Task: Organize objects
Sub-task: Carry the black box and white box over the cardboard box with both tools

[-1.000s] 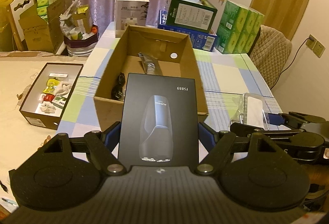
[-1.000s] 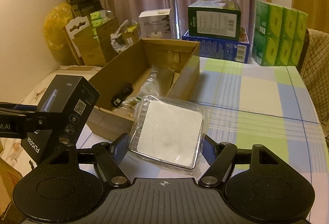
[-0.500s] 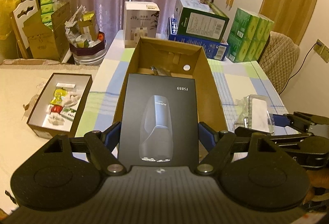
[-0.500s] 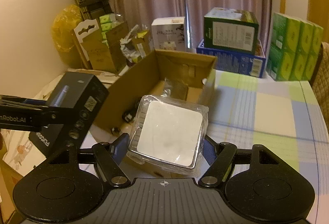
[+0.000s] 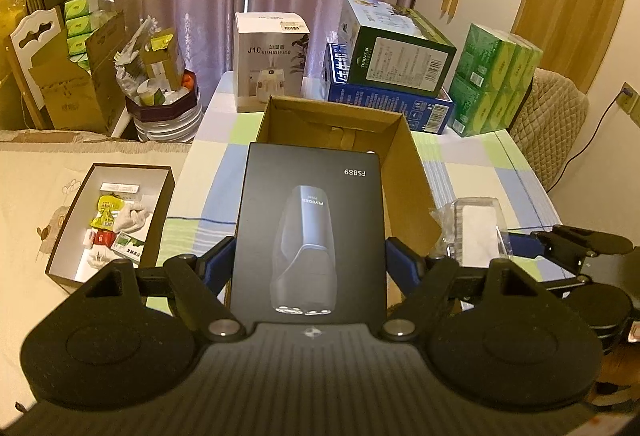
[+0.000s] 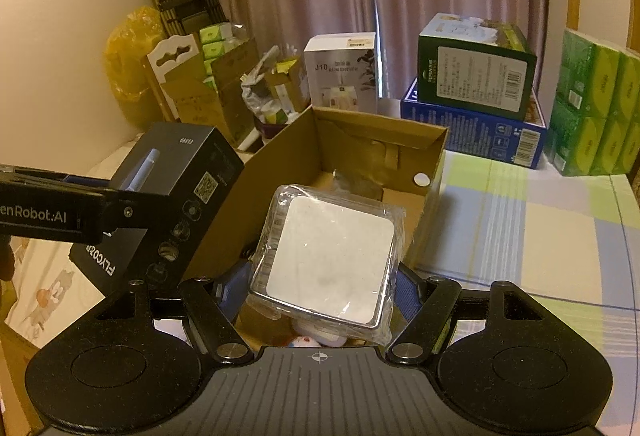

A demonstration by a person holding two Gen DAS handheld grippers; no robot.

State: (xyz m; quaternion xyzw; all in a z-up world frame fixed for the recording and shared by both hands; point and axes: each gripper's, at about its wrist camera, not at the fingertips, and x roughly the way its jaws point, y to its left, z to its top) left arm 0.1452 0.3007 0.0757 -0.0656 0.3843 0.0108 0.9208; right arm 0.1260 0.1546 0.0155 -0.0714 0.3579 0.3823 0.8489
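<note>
Two grippers hover side by side over the near end of an open cardboard box point(image 5: 404, 172) on the checked table point(image 6: 520, 220). Left gripper point(image 5: 310, 264): jaws clamped on a black shaver box point(image 5: 312, 228) marked FS889, held flat above the cardboard box's near left wall. Right gripper point(image 6: 316, 288): jaws clamped on a clear-wrapped white square pack point(image 6: 332, 256), tilted over the cardboard box's near edge. Far behind stand a white humidifier box point(image 5: 272, 60) and green tissue packs point(image 5: 496, 80).

White humidifier box point(image 5: 272, 62) at the table's far edge — green carton point(image 5: 396, 46) stacked on blue box point(image 5: 384, 104) beside it
</note>
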